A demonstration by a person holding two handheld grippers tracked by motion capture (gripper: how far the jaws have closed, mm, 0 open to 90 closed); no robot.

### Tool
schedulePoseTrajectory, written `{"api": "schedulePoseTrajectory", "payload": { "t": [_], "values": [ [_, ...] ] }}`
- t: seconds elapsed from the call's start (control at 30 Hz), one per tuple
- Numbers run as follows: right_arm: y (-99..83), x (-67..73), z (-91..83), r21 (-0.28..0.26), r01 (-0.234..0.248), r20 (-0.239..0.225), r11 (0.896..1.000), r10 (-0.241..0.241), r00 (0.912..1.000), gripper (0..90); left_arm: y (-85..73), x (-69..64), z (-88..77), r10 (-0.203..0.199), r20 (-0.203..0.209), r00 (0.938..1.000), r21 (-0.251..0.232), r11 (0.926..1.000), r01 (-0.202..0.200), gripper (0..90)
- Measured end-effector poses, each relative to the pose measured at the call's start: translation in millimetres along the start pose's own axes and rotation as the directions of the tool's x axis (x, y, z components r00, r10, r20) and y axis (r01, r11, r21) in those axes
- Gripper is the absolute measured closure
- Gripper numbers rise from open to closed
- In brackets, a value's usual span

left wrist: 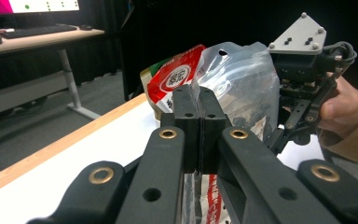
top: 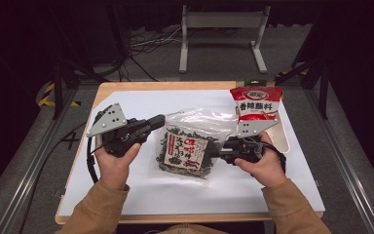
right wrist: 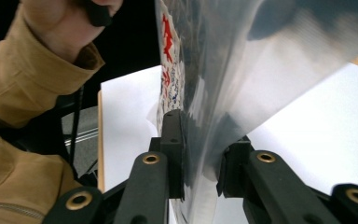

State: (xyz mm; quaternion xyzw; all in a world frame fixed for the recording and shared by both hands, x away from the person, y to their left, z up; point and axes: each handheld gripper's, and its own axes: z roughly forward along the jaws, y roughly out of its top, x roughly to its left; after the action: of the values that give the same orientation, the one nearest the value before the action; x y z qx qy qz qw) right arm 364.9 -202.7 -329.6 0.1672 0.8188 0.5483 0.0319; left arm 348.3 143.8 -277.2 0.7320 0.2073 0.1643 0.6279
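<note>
My left gripper (top: 159, 120) has its jaws clamped flat on the upper left edge of the clear bag (top: 187, 148) of dark dried food, pinning that side so the film stays taut while the bag lies mid-surface (top: 141, 105) between my hands. My right gripper (top: 213, 150) comes in at the opposite edge with the film running up between its jaws; one pad looks to sit against it and the other a little apart, so I judge no firm grip yet. The red packet (top: 256, 103) stands behind, untouched.
</note>
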Motion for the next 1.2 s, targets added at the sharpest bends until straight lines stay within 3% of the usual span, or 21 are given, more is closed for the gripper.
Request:
{"api": "schedulePoseTrajectory", "payload": {
  "t": [0.2,0.43,0.57,0.7,0.93,1.2],
  "values": [
    [5.1,3.2,-8.1,0.026,-0.018,0.008,0.999,0.018,0.9998,77.5,0.5,-0.4,1.3,-0.002,0.007,1.0,0.007,1.0,0.002,86.1],
    [11.3,6.7,-18.8,0.065,-0.035,0.017,0.997,0.034,0.9993,77.9,0.6,2.8,-1.4,-0.03,0.032,0.999,-0.008,0.9995,0.03,73.3],
    [13.4,8.2,-24.8,0.079,-0.029,0.033,0.996,0.026,0.9991,78.0,-0.8,6.2,-0.9,-0.043,0.038,0.9984,0.016,0.999,0.042,53.9],
    [15.0,6.7,-36.7,0.057,-0.038,0.059,0.998,0.034,0.9977,78.1,-2.6,8.4,-1.7,-0.05,0.028,0.9984,0.028,0.9984,0.049,47.3],
    [19.7,3.2,-60.7,0.034,-0.045,0.123,0.998,0.041,0.9915,78.0,-7.0,13.3,-1.4,-0.057,0.017,0.9983,0.065,0.9963,0.055,44.1],
    [24.8,-0.3,-77.2,0.021,-0.052,0.164,0.998,0.048,0.9853,77.9,-11.4,17.2,-0.6,-0.056,0.004,0.9984,0.095,0.994,0.056,43.1]
  ]
}}
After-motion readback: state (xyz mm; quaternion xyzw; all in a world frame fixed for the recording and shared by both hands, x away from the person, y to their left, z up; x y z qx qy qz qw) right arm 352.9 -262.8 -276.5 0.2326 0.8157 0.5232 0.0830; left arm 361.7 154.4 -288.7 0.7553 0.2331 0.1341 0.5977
